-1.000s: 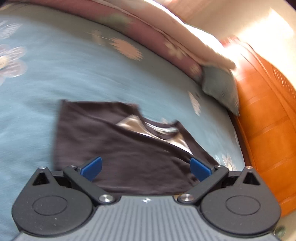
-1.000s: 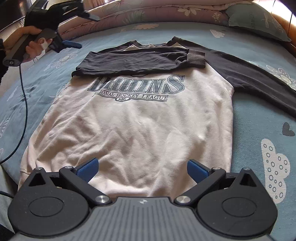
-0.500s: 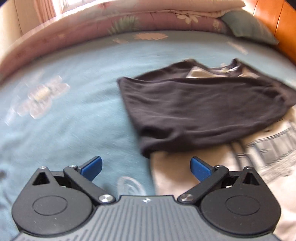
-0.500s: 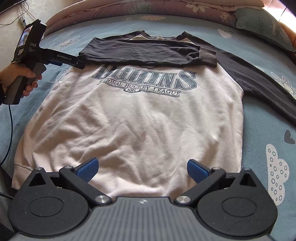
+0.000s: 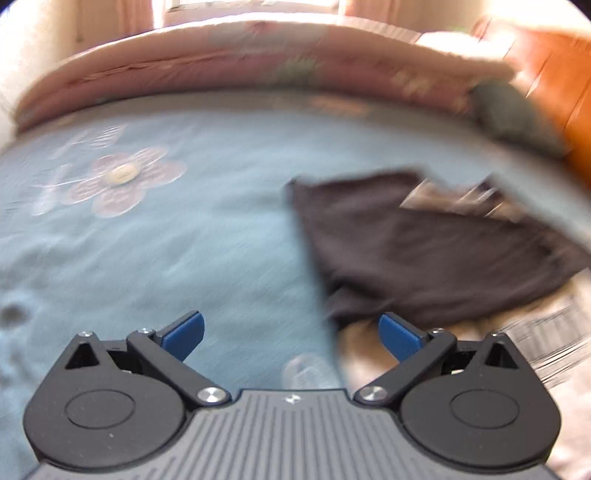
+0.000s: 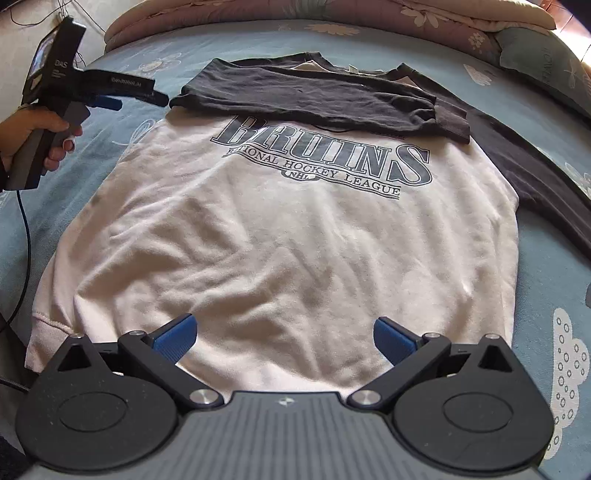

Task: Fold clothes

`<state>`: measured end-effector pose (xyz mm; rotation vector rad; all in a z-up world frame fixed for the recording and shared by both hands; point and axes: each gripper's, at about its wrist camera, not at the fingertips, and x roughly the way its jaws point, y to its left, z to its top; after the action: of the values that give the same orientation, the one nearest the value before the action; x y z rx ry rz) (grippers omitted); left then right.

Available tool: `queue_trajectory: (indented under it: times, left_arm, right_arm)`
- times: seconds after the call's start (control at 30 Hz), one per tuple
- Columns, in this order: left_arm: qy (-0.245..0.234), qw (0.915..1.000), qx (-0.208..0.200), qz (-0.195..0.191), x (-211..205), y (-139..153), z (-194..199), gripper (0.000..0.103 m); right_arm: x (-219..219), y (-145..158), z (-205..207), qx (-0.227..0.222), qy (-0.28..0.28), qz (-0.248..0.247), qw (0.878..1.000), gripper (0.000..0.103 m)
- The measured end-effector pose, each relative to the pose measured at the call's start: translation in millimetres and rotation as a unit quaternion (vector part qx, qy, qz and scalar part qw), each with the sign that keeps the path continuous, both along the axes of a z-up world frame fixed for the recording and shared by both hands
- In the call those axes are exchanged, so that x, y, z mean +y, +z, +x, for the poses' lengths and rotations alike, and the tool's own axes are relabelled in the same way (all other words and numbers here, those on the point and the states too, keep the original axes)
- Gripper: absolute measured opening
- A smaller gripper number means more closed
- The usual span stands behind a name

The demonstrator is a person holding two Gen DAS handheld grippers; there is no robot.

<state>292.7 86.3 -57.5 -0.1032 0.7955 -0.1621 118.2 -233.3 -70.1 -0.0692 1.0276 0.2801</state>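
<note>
White sweatshirt (image 6: 280, 236), black sleeves (image 6: 306, 96); light-blue flowered bedsheet (image 5: 155, 236); blue-tipped tools.

Daylight everywhere here. In the left wrist view we get strong light from a window (image 5: 251, 5) at the top edge, blown out to near white, and the top right corner is washed out too. That whole view is smeared with motion blur: the bedsheet (image 5: 184, 240) streaks, the dark sleeve (image 5: 424, 251) has soft edges, and only the gripper body and its blue fingers (image 5: 184, 334) stay crisp. The right wrist view is sharp and evenly lit, so we can read the print on the sweatshirt (image 6: 295, 240) easily, with soft shadows in its wrinkles. Both views bend hard at the edges, with dark fisheye corners.
</note>
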Motion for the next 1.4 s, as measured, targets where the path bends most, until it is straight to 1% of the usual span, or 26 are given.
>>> queue_trajectory:
  times: [0.03,0.07,0.13,0.23,0.3,0.33,0.37,0.47,0.53,0.67,0.73,0.83,0.87,0.9,0.93,0.97,1.0,1.07,1.1,1.2,1.27,1.3,1.37,1.4]
  left_arm:
    - [-0.007,0.9995,0.0,-0.032,2.6,5.6,3.2,0.1]
    - [-0.012,0.9976,0.008,-0.068,5.0,8.8,9.2,0.1]
    - [-0.007,0.9911,0.024,-0.131,8.5,7.7,21.4,0.1]
    - [-0.009,0.9744,0.046,-0.22,11.8,1.9,36.7,0.099]
    - [-0.02,0.963,0.057,-0.263,10.8,-3.9,45.6,0.099]
    - [-0.023,0.96,0.072,-0.269,8.2,-9.3,51.1,0.099]
    - [-0.025,0.9575,0.086,-0.274,5.8,-15.0,56.2,0.099]
    - [-0.01,0.9606,0.109,-0.255,0.6,-34.9,64.3,0.099]
    - [0.007,0.9689,0.1,-0.226,0.3,-38.8,64.2,0.098]
    - [0.006,0.9671,0.07,-0.244,1.0,-23.5,53.9,0.098]
    - [-0.015,0.9621,0.056,-0.267,-1.6,-14.6,49.4,0.099]
    - [-0.047,0.9549,0.073,-0.284,-13.7,-16.9,55.8,0.1]
    - [-0.044,0.9572,0.085,-0.273,-17.4,-22.9,60.5,0.1]
    - [-0.032,0.9634,0.094,-0.249,-19.3,-29.2,65.8,0.099]
    - [-0.023,0.9687,0.093,-0.229,-18.5,-34.6,70.2,0.096]
    - [-0.014,0.9701,0.082,-0.228,-14.4,-36.1,73.2,0.089]
    - [0.006,0.9693,0.078,-0.233,-9.3,-33.4,75.6,0.088]
    - [0.038,0.9689,0.061,-0.237,-0.7,-22.4,78.6,0.089]
    - [0.038,0.9702,0.048,-0.234,1.2,-15.6,79.6,0.09]
    - [0.015,0.968,0.028,-0.249,1.8,-1.1,85.6,0.093]
    - [0.004,0.9696,0.024,-0.244,-4.5,-1.0,93.6,0.094]
    - [0.0,0.9702,0.025,-0.241,-7.4,-2.0,98.0,0.094]
    - [0.005,0.971,0.048,-0.234,-10.7,-14.9,112.1,0.094]
    - [0.013,0.9733,0.051,-0.223,-10.2,-20.6,118.4,0.094]
  right_arm:
    - [1.1,0.5,1.3,-0.001,0.004,0.002,1.0,0.103]
    - [2.5,1.5,2.4,-0.003,0.009,0.001,1.0,0.103]
    - [5.6,3.6,3.9,-0.009,0.014,-0.005,1.0,0.103]
    - [8.1,4.3,5.9,-0.01,0.015,-0.005,1.0,0.103]
    - [8.5,1.5,7.8,-0.004,0.014,-0.005,1.0,0.103]
    - [8.8,-0.6,9.1,-0.001,0.013,-0.007,1.0,0.103]
    - [9.2,-2.7,10.4,0.002,0.013,-0.008,1.0,0.103]
    - [10.1,-7.3,15.6,0.008,0.012,-0.011,1.0,0.103]
    - [10.4,-9.4,18.3,0.01,0.012,-0.008,1.0,0.103]
    - [10.8,-12.0,19.8,0.014,0.015,-0.007,1.0,0.103]
    - [10.1,-12.9,19.6,0.015,0.016,-0.005,1.0,0.103]
    - [10.9,-14.1,20.7,0.014,0.017,-0.006,1.0,0.103]
    - [10.7,-14.1,20.7,0.014,0.016,-0.005,1.0,0.103]
    - [10.4,-14.1,20.8,0.014,0.016,-0.005,1.0,0.103]
    - [10.2,-14.0,20.9,0.014,0.016,-0.004,1.0,0.103]
    - [9.9,-14.0,20.9,0.014,0.015,-0.003,1.0,0.103]
    - [8.9,-13.7,20.5,0.014,0.014,-0.003,1.0,0.103]
    - [6.8,-13.0,19.2,0.014,0.011,-0.002,1.0,0.103]
    - [5.8,-13.1,18.7,0.014,0.011,-0.002,1.0,0.103]
    - [5.1,-14.5,19.5,0.013,0.011,-0.002,1.0,0.103]
    - [6.8,-15.2,21.0,0.011,0.011,-0.004,1.0,0.103]
    - [8.2,-15.6,21.4,0.011,0.013,-0.007,1.0,0.103]
    - [10.8,-16.3,22.0,0.009,0.017,-0.013,1.0,0.103]
    - [10.4,-16.6,21.9,0.009,0.019,-0.013,1.0,0.103]
